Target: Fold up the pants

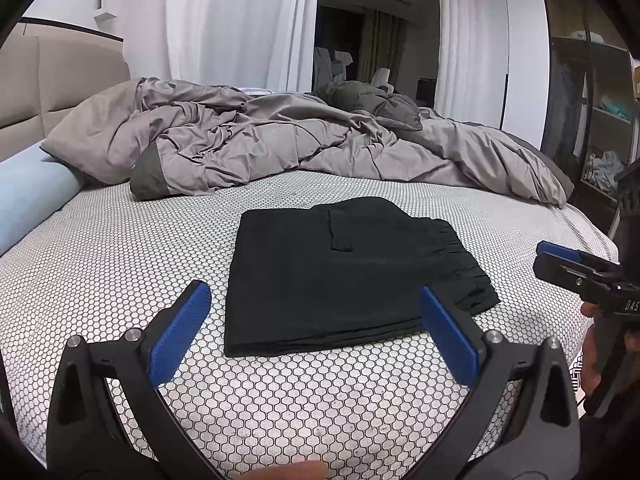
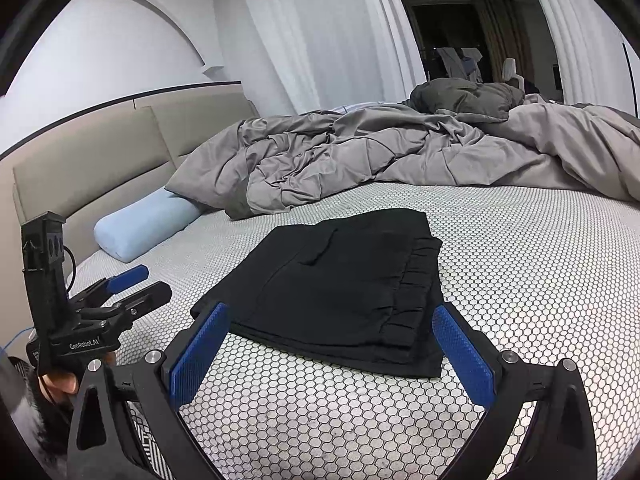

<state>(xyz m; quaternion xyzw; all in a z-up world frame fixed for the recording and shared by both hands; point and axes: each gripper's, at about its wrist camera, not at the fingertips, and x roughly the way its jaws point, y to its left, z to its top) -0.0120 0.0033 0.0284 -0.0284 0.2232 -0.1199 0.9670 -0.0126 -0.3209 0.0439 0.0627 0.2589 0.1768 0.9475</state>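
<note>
The black pants lie folded into a flat rectangular stack on the honeycomb-patterned sheet, elastic waistband to the right. My left gripper is open just in front of the stack's near edge, holding nothing. In the right wrist view the pants lie ahead of my right gripper, which is also open and empty, with its blue pads on either side of the near edge. Each gripper shows in the other's view: the right one right of the pants, the left one left of them, held by a hand.
A crumpled grey duvet covers the far half of the bed. A light blue bolster pillow lies by the beige headboard. White curtains hang behind. Open wardrobe shelves stand at the right.
</note>
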